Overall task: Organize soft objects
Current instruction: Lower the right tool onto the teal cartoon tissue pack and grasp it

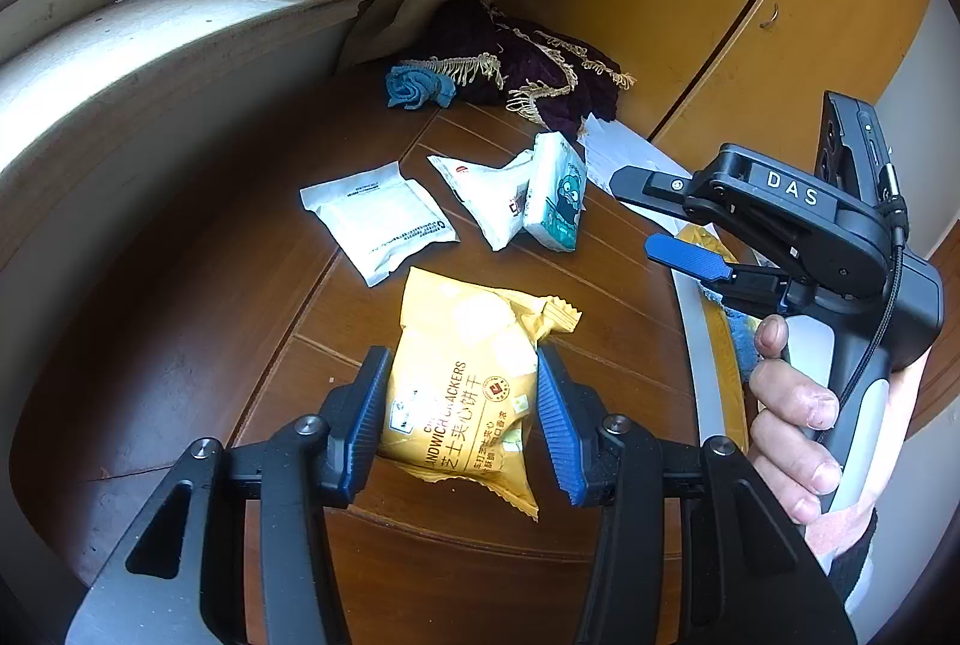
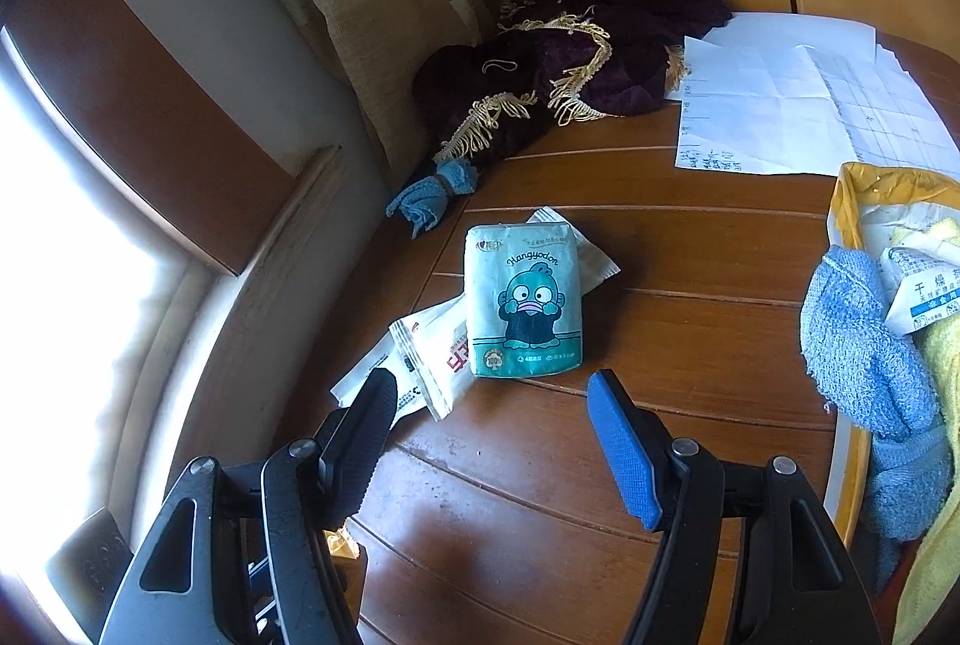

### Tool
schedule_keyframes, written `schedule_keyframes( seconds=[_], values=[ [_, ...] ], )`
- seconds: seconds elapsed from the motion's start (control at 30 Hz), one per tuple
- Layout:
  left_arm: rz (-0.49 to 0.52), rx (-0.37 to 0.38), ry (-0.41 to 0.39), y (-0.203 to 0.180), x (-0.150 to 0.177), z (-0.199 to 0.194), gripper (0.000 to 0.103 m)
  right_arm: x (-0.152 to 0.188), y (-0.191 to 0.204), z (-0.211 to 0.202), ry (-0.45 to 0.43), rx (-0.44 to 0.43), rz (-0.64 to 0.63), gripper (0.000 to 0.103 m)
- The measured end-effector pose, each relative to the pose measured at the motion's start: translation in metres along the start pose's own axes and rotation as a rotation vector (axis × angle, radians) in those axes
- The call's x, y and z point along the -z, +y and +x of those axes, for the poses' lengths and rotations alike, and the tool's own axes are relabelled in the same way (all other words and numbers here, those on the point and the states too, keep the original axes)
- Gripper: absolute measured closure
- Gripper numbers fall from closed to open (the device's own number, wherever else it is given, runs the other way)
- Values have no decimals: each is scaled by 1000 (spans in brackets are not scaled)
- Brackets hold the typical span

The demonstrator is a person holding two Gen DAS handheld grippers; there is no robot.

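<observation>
Crinkly yellow foil cracker packet (image 1: 465,387) lies flat on the brown wooden tabletop (image 1: 606,285), between the left gripper (image 1: 461,420)'s wide-open jaws, not yet pinched. It looks light, slippery and puffy, its contents brittle, so a gentle hold across the middle suits. The right gripper (image 2: 492,441) hangs open near the teal tissue pack (image 2: 524,302).

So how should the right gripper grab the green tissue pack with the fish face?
Come from above, straight ahead of the open right gripper, and pinch the tissue pack across its two long side edges. It lies flat, leaning on a white sachet, and its narrow width fits between the fingers.
</observation>
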State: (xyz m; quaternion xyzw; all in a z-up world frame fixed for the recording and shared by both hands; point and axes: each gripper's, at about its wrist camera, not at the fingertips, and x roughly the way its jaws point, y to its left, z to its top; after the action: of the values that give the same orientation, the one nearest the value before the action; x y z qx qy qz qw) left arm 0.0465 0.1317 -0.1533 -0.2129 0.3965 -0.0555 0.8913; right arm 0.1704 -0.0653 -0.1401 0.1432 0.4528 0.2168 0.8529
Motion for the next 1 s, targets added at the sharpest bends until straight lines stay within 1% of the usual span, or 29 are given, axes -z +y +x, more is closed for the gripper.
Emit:
schedule_keyframes(
  seconds=[0.8, 1.0],
  values=[
    [1, 0, 1, 0, 0, 1, 57, 0, -2, -1, -6, -4, 3, 35],
    [1, -3, -4, -3, 0, 1, 57, -4, -12, -9, -31, -14, 38, 35]
  ],
)
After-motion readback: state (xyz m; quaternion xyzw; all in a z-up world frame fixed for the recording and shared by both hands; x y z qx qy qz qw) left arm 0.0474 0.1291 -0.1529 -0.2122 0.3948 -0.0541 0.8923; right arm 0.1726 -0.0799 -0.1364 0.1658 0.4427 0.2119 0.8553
